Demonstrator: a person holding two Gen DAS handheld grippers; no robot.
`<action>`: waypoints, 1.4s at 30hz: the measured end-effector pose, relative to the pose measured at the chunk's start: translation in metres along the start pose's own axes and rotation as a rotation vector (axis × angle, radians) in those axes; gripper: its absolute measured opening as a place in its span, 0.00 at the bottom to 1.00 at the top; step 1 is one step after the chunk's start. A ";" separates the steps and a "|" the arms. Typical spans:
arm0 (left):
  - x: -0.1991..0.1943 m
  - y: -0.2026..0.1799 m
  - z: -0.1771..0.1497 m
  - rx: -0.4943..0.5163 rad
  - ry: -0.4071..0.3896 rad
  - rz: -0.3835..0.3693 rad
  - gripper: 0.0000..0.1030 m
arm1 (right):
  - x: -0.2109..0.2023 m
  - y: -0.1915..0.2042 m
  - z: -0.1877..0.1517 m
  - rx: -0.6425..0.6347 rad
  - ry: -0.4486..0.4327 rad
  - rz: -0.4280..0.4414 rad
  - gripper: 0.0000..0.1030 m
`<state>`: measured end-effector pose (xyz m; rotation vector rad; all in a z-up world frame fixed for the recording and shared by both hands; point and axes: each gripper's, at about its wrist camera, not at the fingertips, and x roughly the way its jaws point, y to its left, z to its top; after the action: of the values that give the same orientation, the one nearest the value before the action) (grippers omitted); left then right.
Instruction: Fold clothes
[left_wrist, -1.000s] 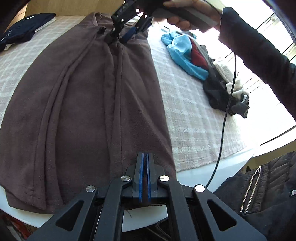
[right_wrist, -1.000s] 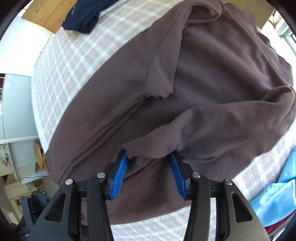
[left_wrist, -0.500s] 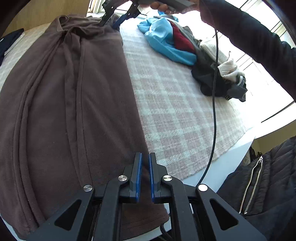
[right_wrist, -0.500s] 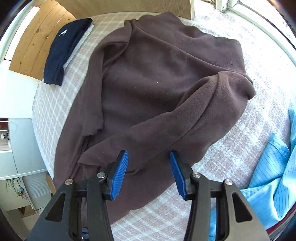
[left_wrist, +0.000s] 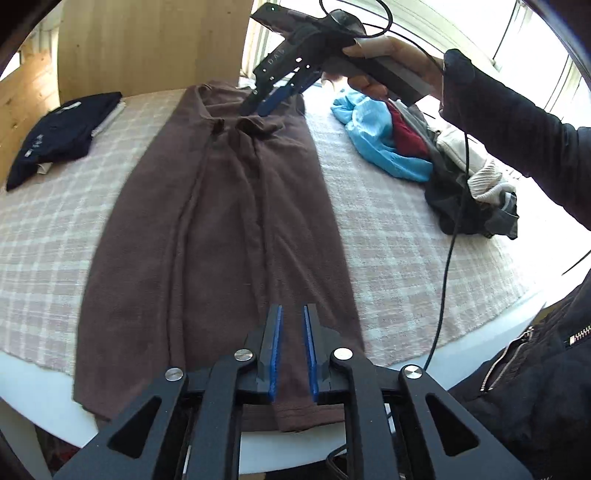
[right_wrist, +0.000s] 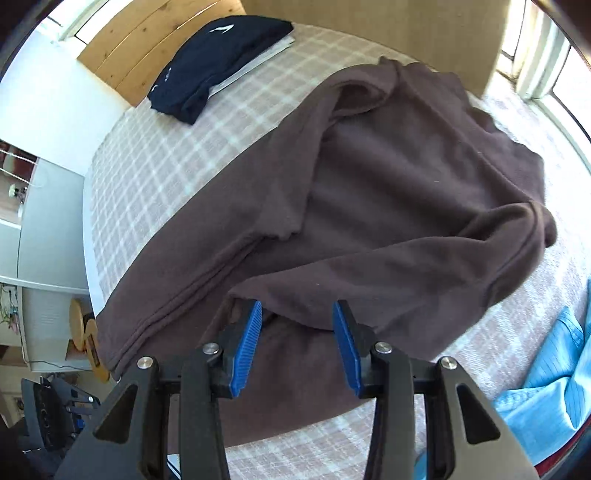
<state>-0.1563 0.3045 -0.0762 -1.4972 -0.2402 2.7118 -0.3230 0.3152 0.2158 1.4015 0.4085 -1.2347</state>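
Folded navy garment (left_wrist: 62, 136): at 10 o'clock in the left wrist view, on the checked pink-and-white cloth of the worktop (left_wrist: 399, 236), well apart from the brown top.
Brown fleece long-sleeved top (left_wrist: 221, 229): laid lengthwise down the middle of the worktop, collar at 12 o'clock, hem hanging over the near edge at 6 o'clock; sleeves folded in over the body.
Left hand-held gripper (left_wrist: 292, 354): jaws slightly apart, empty, above the hem.
Right hand-held gripper (right_wrist: 297, 343): jaws wide apart, holding nothing, over a folded-in sleeve near the collar.
Pile of unfolded clothes, light blue, red, cream and black (left_wrist: 424, 155): at 2 o'clock, beside the top, not touching.
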 end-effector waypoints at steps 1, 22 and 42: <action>-0.006 0.007 -0.001 0.007 -0.012 0.072 0.22 | 0.007 0.002 0.007 -0.002 0.005 -0.008 0.39; 0.041 0.057 -0.014 0.031 0.198 0.219 0.10 | 0.109 0.037 0.111 -0.031 0.083 -0.093 0.31; 0.024 0.052 -0.012 0.006 0.157 0.063 0.07 | 0.083 0.016 0.099 0.092 0.067 0.059 0.10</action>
<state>-0.1572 0.2570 -0.1103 -1.7337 -0.1821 2.6204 -0.3207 0.1910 0.1771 1.5263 0.3569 -1.1734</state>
